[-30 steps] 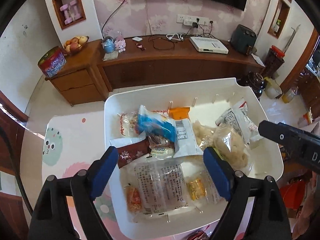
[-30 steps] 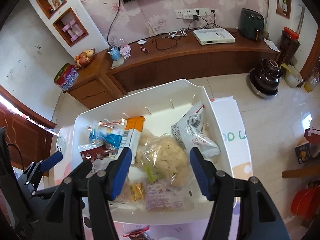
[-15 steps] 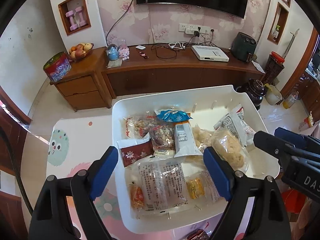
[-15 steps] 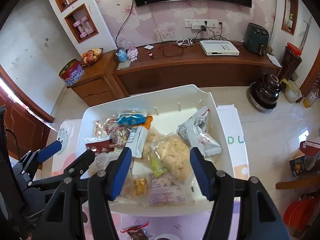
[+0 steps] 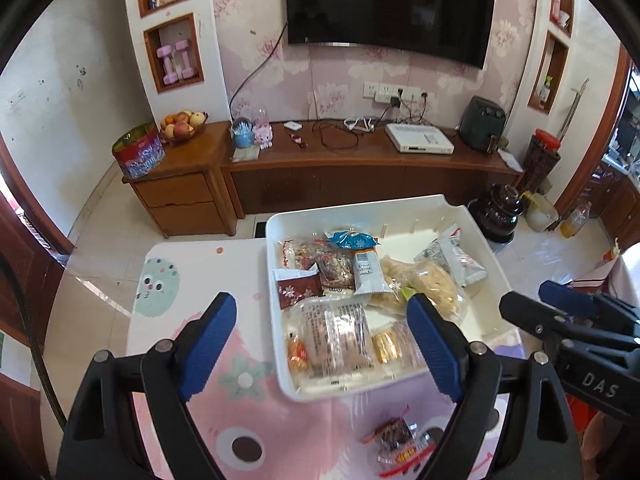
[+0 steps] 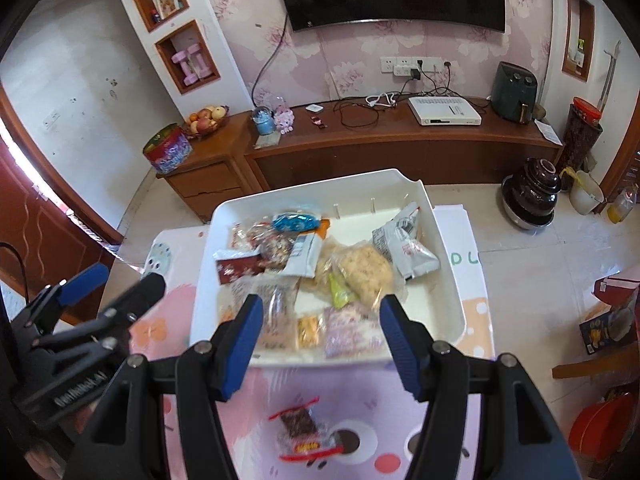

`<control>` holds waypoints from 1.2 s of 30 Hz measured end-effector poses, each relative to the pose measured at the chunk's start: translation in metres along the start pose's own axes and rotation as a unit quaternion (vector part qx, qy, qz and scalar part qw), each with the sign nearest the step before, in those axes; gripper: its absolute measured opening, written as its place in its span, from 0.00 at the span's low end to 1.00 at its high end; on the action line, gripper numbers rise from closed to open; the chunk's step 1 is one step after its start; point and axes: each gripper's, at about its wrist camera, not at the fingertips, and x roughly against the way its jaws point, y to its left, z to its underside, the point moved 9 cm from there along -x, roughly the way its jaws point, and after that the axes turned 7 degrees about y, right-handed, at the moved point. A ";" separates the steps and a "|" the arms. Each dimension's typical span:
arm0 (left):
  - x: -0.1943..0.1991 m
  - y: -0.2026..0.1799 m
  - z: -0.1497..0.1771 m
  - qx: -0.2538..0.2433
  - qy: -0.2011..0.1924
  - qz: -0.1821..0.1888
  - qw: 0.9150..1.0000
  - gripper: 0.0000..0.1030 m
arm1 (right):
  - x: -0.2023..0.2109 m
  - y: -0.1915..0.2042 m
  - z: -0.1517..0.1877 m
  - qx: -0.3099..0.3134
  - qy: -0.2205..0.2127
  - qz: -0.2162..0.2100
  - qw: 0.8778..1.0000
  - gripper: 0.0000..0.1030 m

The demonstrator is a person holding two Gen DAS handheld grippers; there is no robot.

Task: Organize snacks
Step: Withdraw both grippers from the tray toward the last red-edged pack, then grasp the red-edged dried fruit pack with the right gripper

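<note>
1. Left wrist view: the left gripper (image 5: 320,332) is seen with blue pads spread wide, nothing pinched between them. It is held above the near-left edge of the white tray (image 5: 476,220).
2. The tray is set on a pink cartoon-print mat (image 5: 256,412). Inside it, snack packets are piled: a blue packet (image 5: 352,239) at the far side, a dark red packet (image 5: 298,285) at the left wall, a large clear printed bag (image 5: 336,334) in front, a puffed-snack bag (image 5: 430,286) to the right, a silver packet (image 5: 454,256) beyond that.
3. One red-edged wrapped snack (image 5: 396,442) is left outside the tray, on the mat, near the front wall, not touching it.
4. The right gripper (image 5: 560,308) is visible at the right edge; its jaw state cannot be told from here.
5. Right wrist view: the right gripper (image 6: 322,344) is seen with pads apart, empty, held over the tray's near rim (image 6: 224,216).
6. The same pile is shown in the tray; a small yellow packet (image 6: 308,330) and a pale pink packet (image 6: 348,330) are lying at the front, between the pads in line of sight but not contacted.
7. The stray wrapped snack (image 6: 302,434) is seen on the mat below the gripper, apart from the tray.
8. The left gripper (image 6: 116,286) is visible at the left, jaws open, nothing held.
</note>
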 end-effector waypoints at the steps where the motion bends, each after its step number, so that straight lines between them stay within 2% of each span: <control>1: 0.009 0.003 0.003 0.000 -0.005 -0.001 1.000 0.85 | 0.006 0.002 0.005 0.002 -0.003 -0.002 1.000 0.59; 10: 0.083 0.022 0.051 0.011 -0.049 0.010 0.999 0.89 | 0.066 0.028 0.057 0.043 -0.048 0.000 0.998 0.59; 18: 0.109 0.045 0.101 0.017 -0.085 -0.006 0.996 0.92 | 0.082 0.046 0.106 0.077 -0.062 0.004 0.995 0.61; 22: 0.102 0.058 0.126 0.039 -0.085 -0.006 0.996 0.92 | 0.069 0.055 0.125 0.094 -0.054 -0.011 0.994 0.61; 25: 0.087 0.063 0.142 0.044 -0.074 -0.013 0.996 0.92 | 0.049 0.057 0.136 0.119 -0.051 0.008 0.992 0.61; 28: 0.066 0.065 0.156 0.044 -0.061 -0.021 0.997 0.92 | 0.020 0.056 0.148 0.137 -0.035 0.027 0.990 0.61; 36: -0.004 0.066 0.186 0.046 -0.014 -0.042 0.998 0.92 | -0.064 0.047 0.173 0.153 0.021 0.041 0.987 0.61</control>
